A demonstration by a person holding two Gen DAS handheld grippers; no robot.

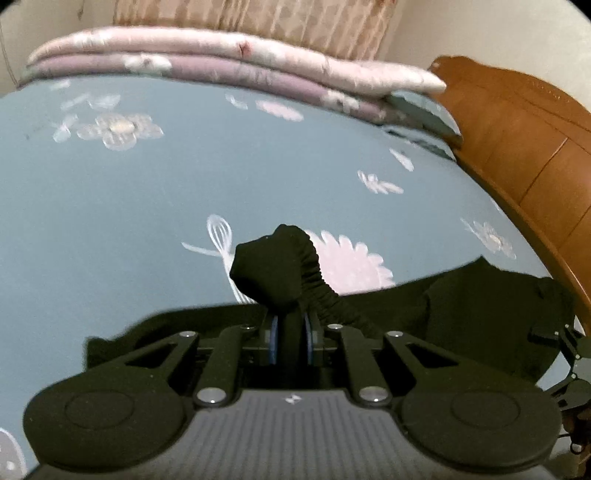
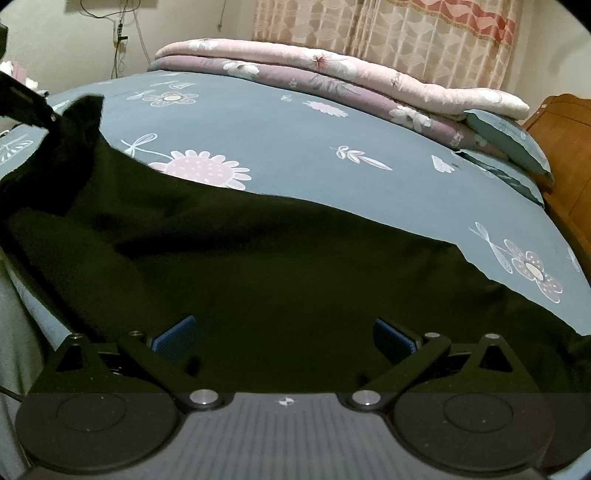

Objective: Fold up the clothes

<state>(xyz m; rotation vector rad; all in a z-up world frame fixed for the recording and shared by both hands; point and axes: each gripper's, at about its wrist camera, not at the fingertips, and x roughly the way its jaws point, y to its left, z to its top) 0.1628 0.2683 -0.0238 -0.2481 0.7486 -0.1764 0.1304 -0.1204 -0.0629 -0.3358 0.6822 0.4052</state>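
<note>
A black garment (image 2: 277,277) lies spread on the blue flowered bedsheet (image 2: 295,122). In the left wrist view my left gripper (image 1: 290,321) is shut on a bunched corner with a gathered elastic edge (image 1: 317,273), and the corner is lifted off the sheet. The rest of the black garment (image 1: 480,306) trails down to the right. In the right wrist view that raised corner (image 2: 81,114) shows at the upper left, with part of the left gripper's body beside it. My right gripper (image 2: 284,332) hangs open low over the flat cloth, its blue pads (image 2: 173,334) wide apart and holding nothing.
Folded pink and mauve quilts (image 2: 332,70) are stacked at the far side of the bed, with blue pillows (image 2: 509,140) at their right end. A wooden headboard (image 1: 517,140) runs along the right. Curtains (image 2: 388,29) hang behind. Cables (image 2: 120,37) hang on the wall at the left.
</note>
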